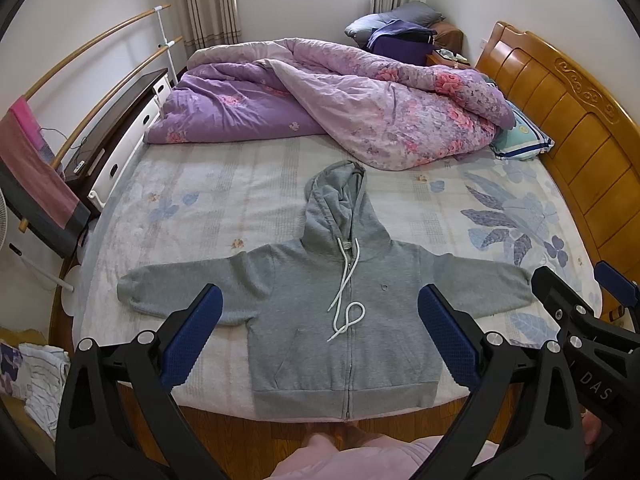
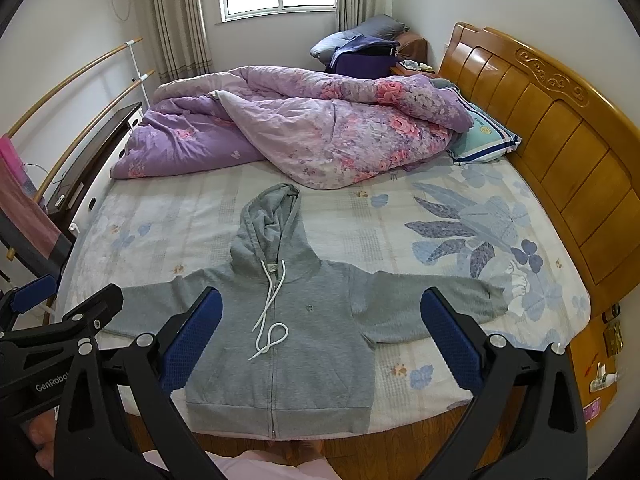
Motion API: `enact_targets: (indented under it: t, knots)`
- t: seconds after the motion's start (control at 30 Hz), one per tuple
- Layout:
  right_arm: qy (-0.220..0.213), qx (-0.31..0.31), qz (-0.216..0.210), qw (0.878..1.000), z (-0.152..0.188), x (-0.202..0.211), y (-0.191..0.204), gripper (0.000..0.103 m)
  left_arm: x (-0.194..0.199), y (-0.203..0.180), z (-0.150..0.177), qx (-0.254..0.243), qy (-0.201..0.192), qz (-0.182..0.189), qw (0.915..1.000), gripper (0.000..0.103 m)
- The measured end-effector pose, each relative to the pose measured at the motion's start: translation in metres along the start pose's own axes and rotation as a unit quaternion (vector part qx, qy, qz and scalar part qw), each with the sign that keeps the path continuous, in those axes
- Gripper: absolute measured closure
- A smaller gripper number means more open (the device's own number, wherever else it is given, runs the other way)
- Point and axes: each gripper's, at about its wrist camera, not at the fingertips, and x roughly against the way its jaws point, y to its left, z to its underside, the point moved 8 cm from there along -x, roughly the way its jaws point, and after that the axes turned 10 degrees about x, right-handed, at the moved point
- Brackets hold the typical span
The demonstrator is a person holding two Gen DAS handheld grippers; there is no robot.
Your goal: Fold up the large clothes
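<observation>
A: Start with the left wrist view. What fills it?

B: A grey hoodie lies flat, front up, in the lower middle of the frame on the bed, sleeves spread to both sides, hood pointing up the frame, hem at the bed's near edge. Its white drawstring trails down the zipper in a loop. The left gripper hovers over it with fingers spread wide, holding nothing. At the right edge the right gripper shows, and its black body carries the letters "DAS"; the rest is cut off.

A: Anything else up there?

B: A purple flowered quilt is bunched across the upper middle, a wooden headboard curves along the right, and a striped pillow sits beside it.

A: And the right wrist view?

B: The hoodie sits lower centre, a little left. The right gripper is released too, its blue fingers well apart above the cloth. At the lower left the left gripper comes in, printed "GenRobo", the ending hidden. The quilt is above, the headboard on the right.
</observation>
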Motion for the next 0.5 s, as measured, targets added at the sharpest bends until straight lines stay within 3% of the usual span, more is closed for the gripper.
enact_targets:
  t: [0.27,0.5]
  knots:
    - [0.006,0.008,-0.012,1.000,-0.011,-0.003,0.010,0.007,-0.005,0.019,0.028,0.008,0.003,-0.006,0.9999,0.005]
    - [0.009,0.025,-0.030,0.999,-0.019,-0.007,0.017,0.007,0.003,0.031,0.017,0.027,0.011,-0.018,0.9994,0.005]
